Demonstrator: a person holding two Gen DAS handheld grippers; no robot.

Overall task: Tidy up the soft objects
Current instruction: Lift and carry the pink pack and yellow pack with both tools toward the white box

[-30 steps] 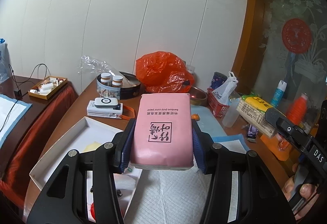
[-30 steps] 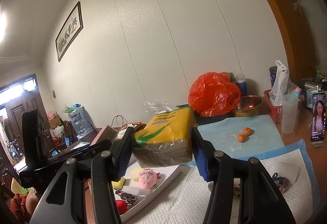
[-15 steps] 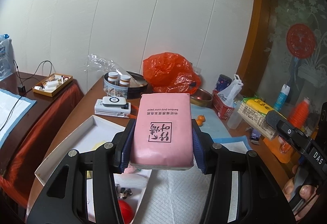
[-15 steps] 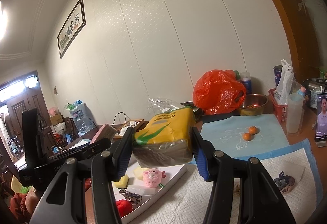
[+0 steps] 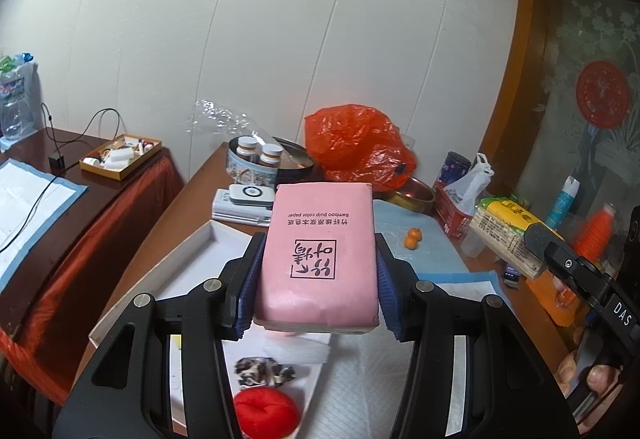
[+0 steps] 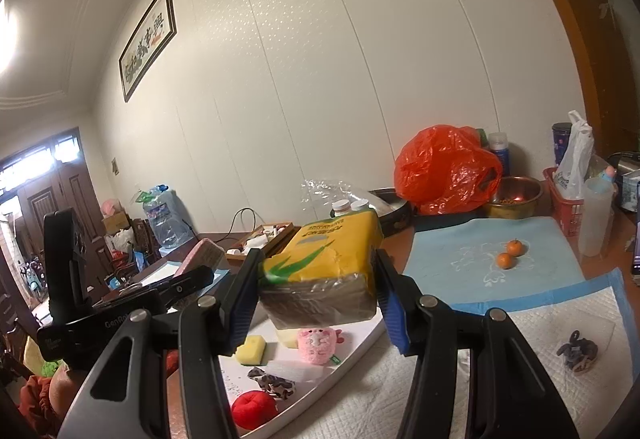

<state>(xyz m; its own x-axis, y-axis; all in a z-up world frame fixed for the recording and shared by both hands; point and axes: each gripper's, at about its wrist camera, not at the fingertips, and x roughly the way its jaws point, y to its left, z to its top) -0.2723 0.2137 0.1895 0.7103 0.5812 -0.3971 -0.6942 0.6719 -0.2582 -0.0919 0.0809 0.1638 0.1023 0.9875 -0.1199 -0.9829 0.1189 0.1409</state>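
Two tissue packs aloft: left tongs (image 5: 316,281) clamp pink pack (image 5: 320,255); right tongs (image 6: 318,297) clamp yellow pack (image 6: 324,263).

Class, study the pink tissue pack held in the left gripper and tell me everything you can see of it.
The pink tissue pack is a soft rectangular block in smooth pink plastic wrap. Its top face bears a square black logo and the line "Bamboo pulp color paper", all upside down to the left wrist camera. It lies flat, lengthwise along the fingers, clamped on both long sides by the left gripper, held in the air above the white tray. Only the blue pads touch it.
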